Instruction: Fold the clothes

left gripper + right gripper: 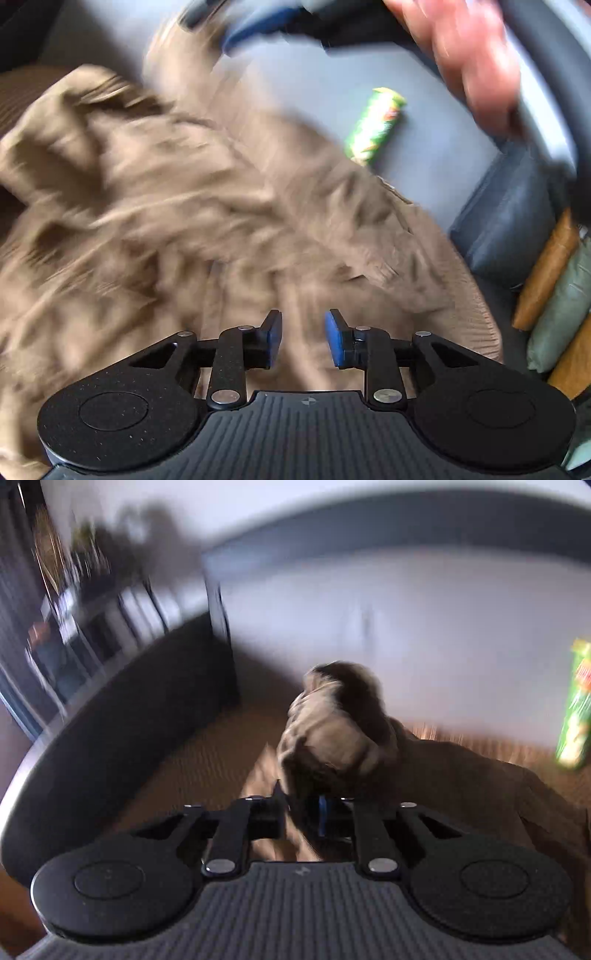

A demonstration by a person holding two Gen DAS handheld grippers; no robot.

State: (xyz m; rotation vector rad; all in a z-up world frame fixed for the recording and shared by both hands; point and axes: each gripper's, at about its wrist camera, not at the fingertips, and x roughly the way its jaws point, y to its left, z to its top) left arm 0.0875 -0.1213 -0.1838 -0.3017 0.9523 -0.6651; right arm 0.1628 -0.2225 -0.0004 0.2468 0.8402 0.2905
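Observation:
A crumpled tan garment [192,206] lies spread over a grey surface [325,88], blurred by motion in the left wrist view. My left gripper [303,338] hangs just above it, open, with nothing between its blue pads. In the right wrist view my right gripper [303,812] is shut on a bunched fold of the same tan garment [332,731], which rises in a lump over the fingers. A person's hand [461,55] shows blurred at the top right of the left wrist view.
A green snack tube [375,125] lies on the grey surface beside the cloth, also seen as the green tube [574,709] at the right. A dark blue cushion [506,225] and orange and green cushions [554,288] sit right. Dark shelving [92,609] stands far left.

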